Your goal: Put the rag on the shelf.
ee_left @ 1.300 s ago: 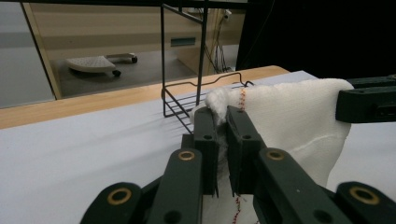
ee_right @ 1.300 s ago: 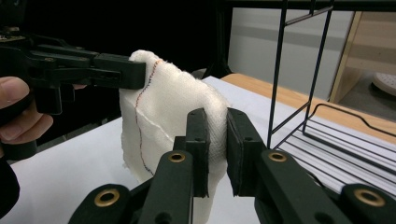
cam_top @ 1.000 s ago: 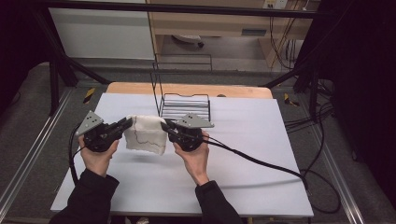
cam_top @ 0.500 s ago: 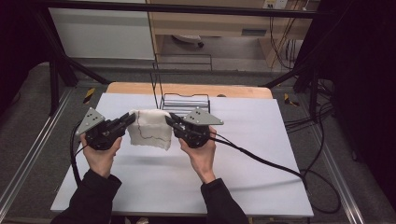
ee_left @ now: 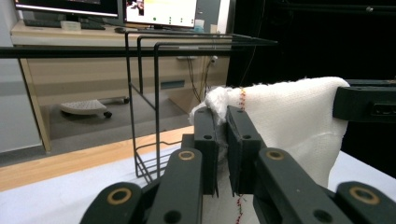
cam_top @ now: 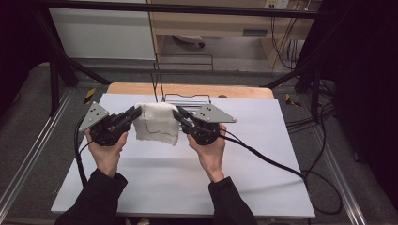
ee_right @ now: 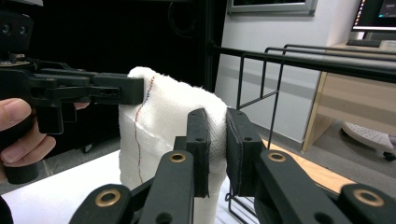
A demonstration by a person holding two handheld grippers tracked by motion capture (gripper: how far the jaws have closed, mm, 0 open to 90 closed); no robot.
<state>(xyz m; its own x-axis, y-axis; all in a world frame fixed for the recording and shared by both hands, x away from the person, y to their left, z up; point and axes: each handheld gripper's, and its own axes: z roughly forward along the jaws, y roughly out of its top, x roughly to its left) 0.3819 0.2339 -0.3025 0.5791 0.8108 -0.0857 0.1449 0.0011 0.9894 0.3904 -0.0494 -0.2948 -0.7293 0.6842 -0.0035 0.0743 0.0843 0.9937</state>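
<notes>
High view: left gripper (cam_top: pixel 133 114) and right gripper (cam_top: pixel 180 114) each clamp a top corner of the cloth (cam_top: pixel 157 123), hung taut between the jaws; pickup done, draping over the rack (cam_top: pixel 185 97) behind likely remains.

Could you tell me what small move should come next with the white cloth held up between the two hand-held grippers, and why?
Probably carry the white cloth forward over the black wire rack. The left hand-held gripper and right hand-held gripper each pinch a top corner, the cloth hangs spread above the table, and the rack stands just behind it.
</notes>
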